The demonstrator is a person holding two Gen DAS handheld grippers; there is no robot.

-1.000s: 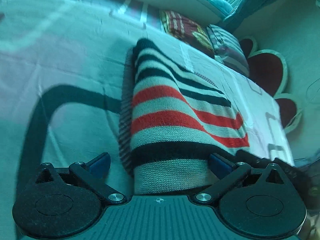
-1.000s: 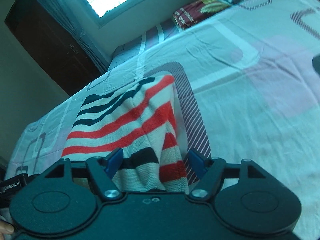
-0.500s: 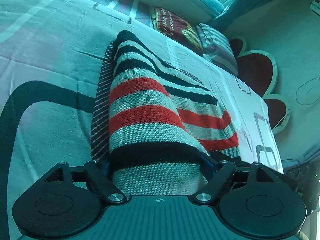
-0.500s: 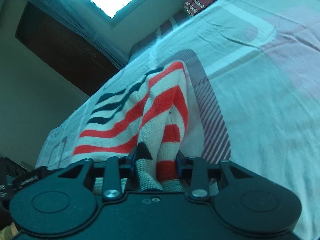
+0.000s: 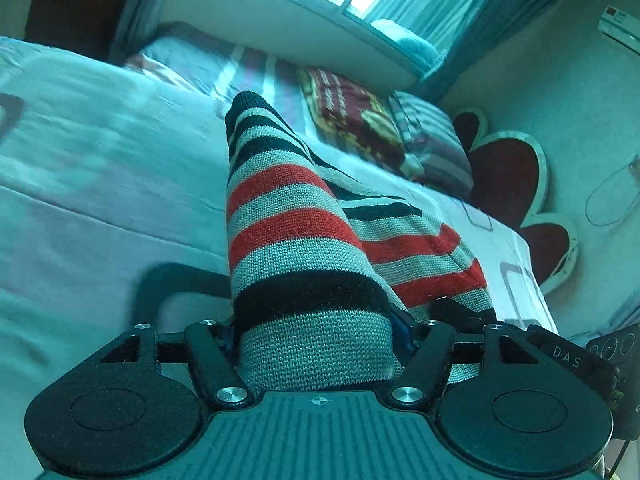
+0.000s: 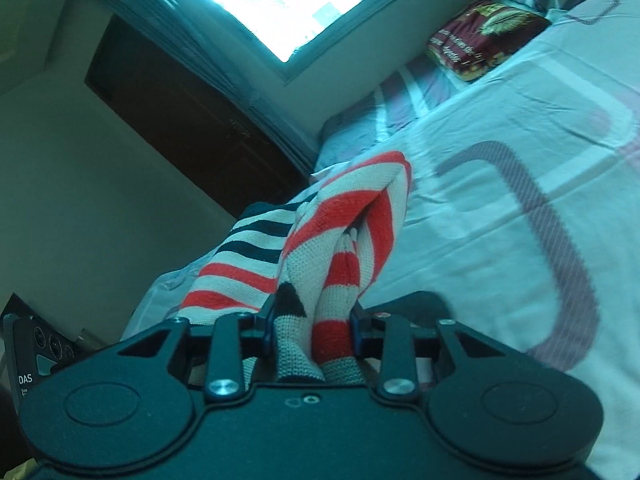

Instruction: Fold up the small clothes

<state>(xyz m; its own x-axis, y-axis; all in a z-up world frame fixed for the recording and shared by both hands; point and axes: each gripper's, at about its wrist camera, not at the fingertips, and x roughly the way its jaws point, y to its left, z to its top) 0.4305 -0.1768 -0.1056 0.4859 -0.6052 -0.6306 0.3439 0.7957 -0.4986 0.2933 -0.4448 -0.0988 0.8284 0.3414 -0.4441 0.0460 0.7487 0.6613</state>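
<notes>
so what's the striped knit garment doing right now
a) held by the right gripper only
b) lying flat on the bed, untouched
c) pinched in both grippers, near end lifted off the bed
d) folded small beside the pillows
c: the striped knit garment sits bunched between the pads of the left gripper and the right gripper, rising from the bed sheet.

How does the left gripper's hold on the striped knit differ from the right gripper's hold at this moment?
The left gripper clamps a broad, smooth band of the striped knit, jaws set wide, having just closed further; the right gripper pinches a narrow, bunched fold, jaws set closer. Grey and black stripes sit between the left jaws; red, cream and black between the right. Both are shut on the same garment, lifting its near end off the bed sheet.
</notes>
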